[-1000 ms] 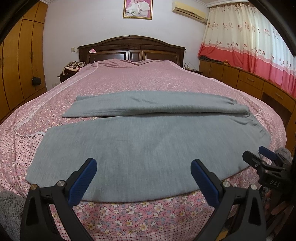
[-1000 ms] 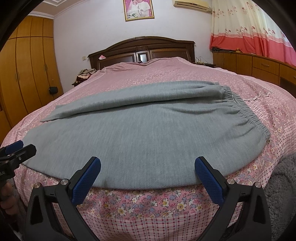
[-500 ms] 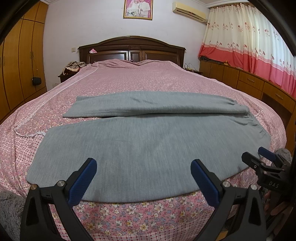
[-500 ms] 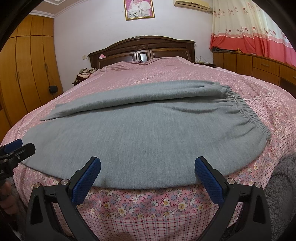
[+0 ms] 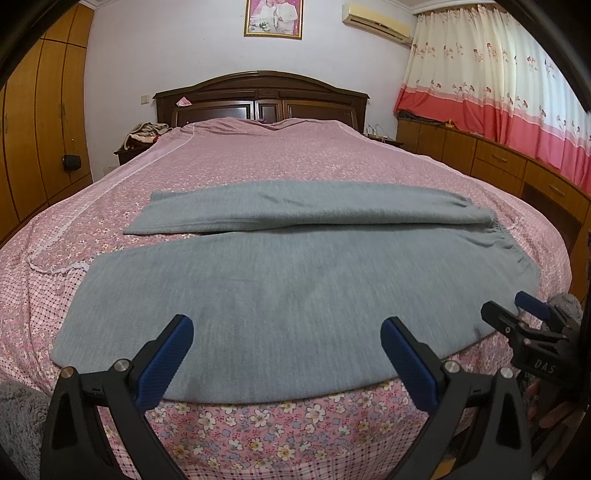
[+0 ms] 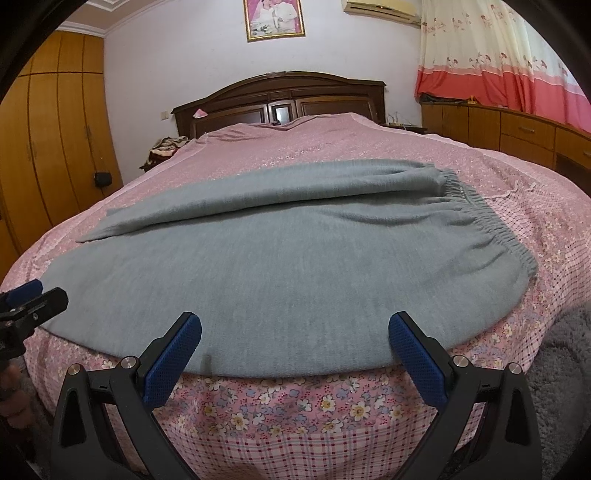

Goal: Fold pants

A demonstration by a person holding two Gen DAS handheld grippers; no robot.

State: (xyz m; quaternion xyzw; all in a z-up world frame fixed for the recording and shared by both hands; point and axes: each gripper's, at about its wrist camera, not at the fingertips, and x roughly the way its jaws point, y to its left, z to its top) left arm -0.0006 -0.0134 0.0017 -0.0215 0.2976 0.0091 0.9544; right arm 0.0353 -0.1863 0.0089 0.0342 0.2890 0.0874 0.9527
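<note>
Left wrist view. The grey pants point(image 5: 295, 291) are shown laid flat across the foot of the bed point(image 5: 277, 155), on a pink floral bedspread point(image 5: 258, 424). The elastic waistband point(image 5: 517, 251) is seen at the right; the two legs extend to the left, the far leg point(image 5: 295, 206) lying apart from the near leg at the hem end. The near edge of the pants reaches the edge of the mattress. The left gripper point(image 5: 286, 350) is held just short of that edge, its blue-padded fingers point(image 5: 166, 362) spread wide with nothing between them. The right gripper point(image 5: 517, 314) is visible at the right margin, beside the waist corner of the pants. A dark wooden headboard point(image 5: 258, 96) and a framed picture point(image 5: 273, 16) are seen behind.

Right wrist view. The same pants point(image 6: 295, 266) are shown with the gathered waistband point(image 6: 491, 229) at the right. The right gripper point(image 6: 295, 343) is held before the near edge, its fingers point(image 6: 413, 358) spread apart and touching no cloth. The left gripper point(image 6: 33, 299) appears at the left margin, near the hem end.
</note>
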